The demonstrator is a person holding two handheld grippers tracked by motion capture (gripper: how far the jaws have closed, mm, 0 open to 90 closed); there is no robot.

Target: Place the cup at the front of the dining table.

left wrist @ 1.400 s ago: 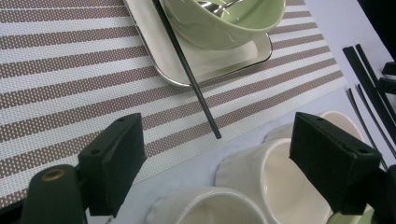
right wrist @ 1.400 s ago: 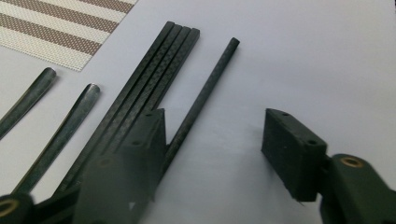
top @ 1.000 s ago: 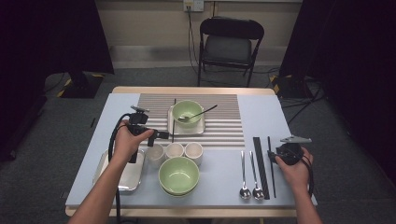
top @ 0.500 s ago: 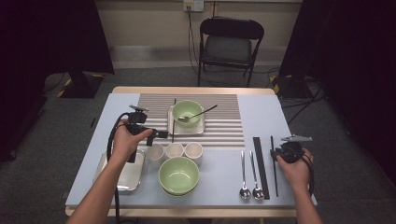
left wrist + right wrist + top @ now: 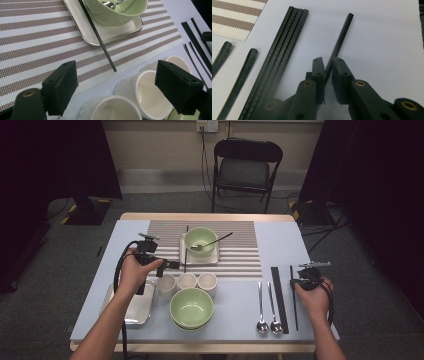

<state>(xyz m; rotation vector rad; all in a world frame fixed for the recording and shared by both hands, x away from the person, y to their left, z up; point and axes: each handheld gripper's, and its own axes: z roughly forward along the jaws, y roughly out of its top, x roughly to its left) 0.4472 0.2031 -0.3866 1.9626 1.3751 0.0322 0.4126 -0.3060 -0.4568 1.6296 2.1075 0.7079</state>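
Observation:
My right gripper (image 5: 299, 282) (image 5: 327, 67) is low over the table's right side, straddling a single black chopstick (image 5: 294, 300) (image 5: 342, 32) that lies flat. Its jaws have just been closing, and the pads now stand very close on both sides of the stick with a thin gap left. My left gripper (image 5: 170, 265) (image 5: 117, 87) hovers open and empty at the placemat's near edge, above three white cups (image 5: 187, 281) (image 5: 147, 92). A lone black chopstick (image 5: 186, 247) (image 5: 100, 40) rests against the small tray (image 5: 135, 27) under the light green bowl (image 5: 201, 239) (image 5: 117, 12), which has a spoon in it.
A bundle of black chopsticks (image 5: 279, 295) (image 5: 287, 42) and two spoons (image 5: 261, 310) (image 5: 244, 72) lie left of my right gripper. A large green bowl (image 5: 191, 307) sits at the front middle, with a metal tray (image 5: 135, 310) to its left. A folding chair (image 5: 247, 167) stands beyond the table.
The right gripper's jaws have narrowed around the single chopstick, and the hand has shifted slightly. The left hand has stayed where it was.

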